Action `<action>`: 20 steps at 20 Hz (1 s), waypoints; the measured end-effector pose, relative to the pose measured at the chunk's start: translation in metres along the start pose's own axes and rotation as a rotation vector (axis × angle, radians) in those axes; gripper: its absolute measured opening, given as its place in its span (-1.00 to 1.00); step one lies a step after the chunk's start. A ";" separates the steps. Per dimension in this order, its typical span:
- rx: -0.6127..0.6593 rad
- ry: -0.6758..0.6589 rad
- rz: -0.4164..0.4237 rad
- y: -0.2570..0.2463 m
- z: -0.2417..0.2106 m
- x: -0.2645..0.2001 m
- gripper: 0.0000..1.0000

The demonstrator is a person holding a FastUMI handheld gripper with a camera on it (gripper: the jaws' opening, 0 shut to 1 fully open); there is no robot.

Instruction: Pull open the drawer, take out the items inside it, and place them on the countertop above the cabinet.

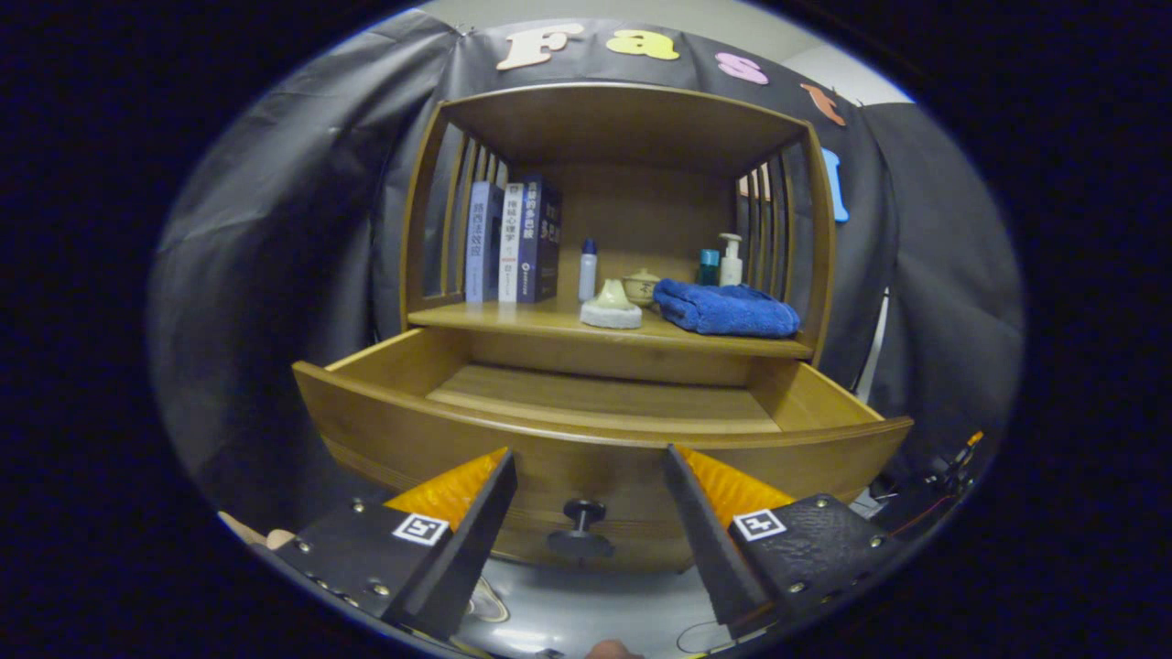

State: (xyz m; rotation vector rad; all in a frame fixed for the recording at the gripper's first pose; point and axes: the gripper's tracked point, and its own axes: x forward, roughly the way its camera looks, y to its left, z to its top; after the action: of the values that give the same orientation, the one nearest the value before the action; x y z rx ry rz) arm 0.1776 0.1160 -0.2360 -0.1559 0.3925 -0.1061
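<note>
My claw is spread wide apart with nothing held; its two fingers stand on either side of the small dark round knob on the drawer front, touching neither it nor the wood. I take that knob as my landmark.

The knob sits low in the middle of the curved front panel of the brown wooden drawer, which is pulled well out of the wooden cabinet. Above and beyond the knob I see the drawer's inside: bare wooden floor as far as I can look in, though the strip just behind the front panel is hidden from me.

Higher again beyond the knob is the cabinet's countertop shelf. Up and to the right of the knob lies a folded blue towel. Nearly straight above the knob stands a pale green cone-shaped piece on a whitish round base, and just behind it a small cream lidded pot and a slim white bottle with a dark blue cap. Behind the towel stand a teal bottle and a white pump bottle. Up and to the left of the knob, a row of upright books leans against the slatted side.
</note>
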 end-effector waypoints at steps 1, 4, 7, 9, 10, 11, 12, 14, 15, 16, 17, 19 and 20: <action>-0.005 -0.004 -0.010 -0.001 0.001 0.001 0.94; -0.007 -0.023 -0.040 -0.003 0.001 0.004 0.93; 0.032 -0.013 -0.054 -0.003 0.006 0.011 0.93; 0.026 -0.040 -0.054 -0.004 0.015 0.018 0.98; 0.024 -0.037 -0.053 -0.003 0.017 0.024 0.98; 0.025 -0.033 -0.055 -0.004 0.016 0.024 0.97; 0.033 -0.036 -0.054 -0.002 0.019 0.029 0.97; 0.042 -0.030 -0.055 -0.002 0.021 0.035 0.97; 0.044 -0.029 -0.055 -0.002 0.022 0.042 0.98; 0.040 -0.029 -0.057 -0.002 0.024 0.049 0.98; 0.037 -0.031 -0.058 -0.003 0.025 0.054 0.98; 0.036 -0.032 -0.060 -0.003 0.026 0.065 0.98; 0.036 -0.030 -0.061 -0.003 0.028 0.071 0.98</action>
State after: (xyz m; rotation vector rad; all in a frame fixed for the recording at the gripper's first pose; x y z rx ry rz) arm 0.2533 0.1073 -0.2364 -0.1340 0.3561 -0.1712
